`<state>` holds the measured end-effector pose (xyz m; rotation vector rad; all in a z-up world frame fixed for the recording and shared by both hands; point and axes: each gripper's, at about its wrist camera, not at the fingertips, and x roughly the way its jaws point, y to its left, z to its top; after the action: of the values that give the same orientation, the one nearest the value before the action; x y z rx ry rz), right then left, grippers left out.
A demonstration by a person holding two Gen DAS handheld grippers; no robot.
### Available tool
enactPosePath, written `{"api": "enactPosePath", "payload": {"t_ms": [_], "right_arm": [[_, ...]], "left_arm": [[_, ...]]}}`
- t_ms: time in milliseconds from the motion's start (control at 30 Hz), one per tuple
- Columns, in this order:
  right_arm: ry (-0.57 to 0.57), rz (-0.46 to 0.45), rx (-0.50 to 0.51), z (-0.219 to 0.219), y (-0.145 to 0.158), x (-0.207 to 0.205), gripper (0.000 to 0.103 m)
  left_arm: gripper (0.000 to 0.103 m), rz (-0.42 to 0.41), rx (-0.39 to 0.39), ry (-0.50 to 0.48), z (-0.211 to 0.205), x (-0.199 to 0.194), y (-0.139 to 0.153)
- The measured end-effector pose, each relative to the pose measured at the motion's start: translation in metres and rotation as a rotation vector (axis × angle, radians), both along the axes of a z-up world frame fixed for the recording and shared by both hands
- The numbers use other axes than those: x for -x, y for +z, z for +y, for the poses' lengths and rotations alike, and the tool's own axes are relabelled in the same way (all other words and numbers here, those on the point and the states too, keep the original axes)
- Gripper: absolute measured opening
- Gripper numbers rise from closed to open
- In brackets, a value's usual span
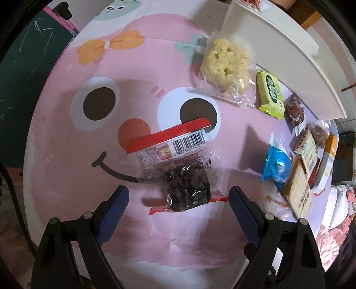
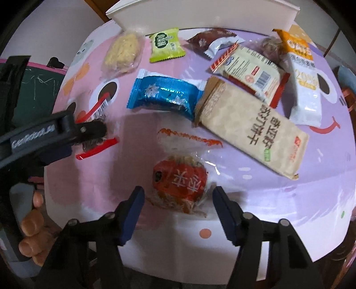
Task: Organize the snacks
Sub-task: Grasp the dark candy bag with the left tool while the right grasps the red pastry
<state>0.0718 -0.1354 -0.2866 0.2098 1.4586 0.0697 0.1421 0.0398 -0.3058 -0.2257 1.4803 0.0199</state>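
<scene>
A clear packet with red ends and a dark square snack [image 1: 187,189] lies on the pink cartoon tablecloth [image 1: 73,155]. My left gripper [image 1: 179,195] points down over it, open, a blue pad on either side of the dark square and clear of it. In the right wrist view, a clear packet holding a round cake under a red label [image 2: 178,180] lies between the fingers of my right gripper [image 2: 178,193]. The pads stand close beside the wrapper without pressing it. The left gripper [image 2: 89,133] and the hand [image 2: 31,224] holding it show at the left edge.
A white tray [image 2: 200,15] stands at the table's far edge. Before it lie a pale yellow cake [image 2: 121,53], a green packet [image 2: 166,44], a brown packet [image 2: 209,40], a blue foil packet [image 2: 164,95], a beige cracker pack [image 2: 251,131] and a white-and-orange packet [image 2: 304,84].
</scene>
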Motion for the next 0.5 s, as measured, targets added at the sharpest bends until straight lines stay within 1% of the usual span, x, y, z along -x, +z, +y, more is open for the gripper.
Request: {"api": "enactPosePath", "payload": {"t_ms": [33,100,167,233,333,367,400,500], "right_arm": [[0.009,-0.007,0.007,0.002,0.0,0.0,0.06],[0.038,-0.02,0.023,0.006,0.001,0.002,0.058],[0.055,-0.029,0.028,0.007,-0.001,0.002,0.054],[0.073,-0.033,0.022,0.009,-0.001,0.003,0.052],[0.08,-0.034,0.011,0.008,-0.001,0.002,0.05],[0.086,-0.035,0.011,0.007,-0.001,0.002,0.049],[0.09,-0.035,0.009,0.007,-0.001,0.002,0.049],[0.101,-0.037,0.005,0.006,0.001,0.007,0.048]], "left_arm": [[0.085,0.004,-0.008,-0.005,-0.003,-0.002,-0.002],[0.076,0.016,-0.004,-0.009,-0.004,-0.002,-0.006],[0.067,0.004,-0.044,-0.018,-0.006,0.0,-0.005],[0.067,-0.009,-0.052,-0.032,-0.007,0.0,-0.005],[0.062,-0.042,-0.084,-0.042,-0.006,0.003,-0.002],[0.058,-0.057,-0.087,-0.055,-0.007,0.004,0.0],[0.045,-0.067,-0.091,-0.066,-0.008,0.004,0.002],[0.044,-0.084,-0.121,-0.11,-0.012,0.008,0.005]]}}
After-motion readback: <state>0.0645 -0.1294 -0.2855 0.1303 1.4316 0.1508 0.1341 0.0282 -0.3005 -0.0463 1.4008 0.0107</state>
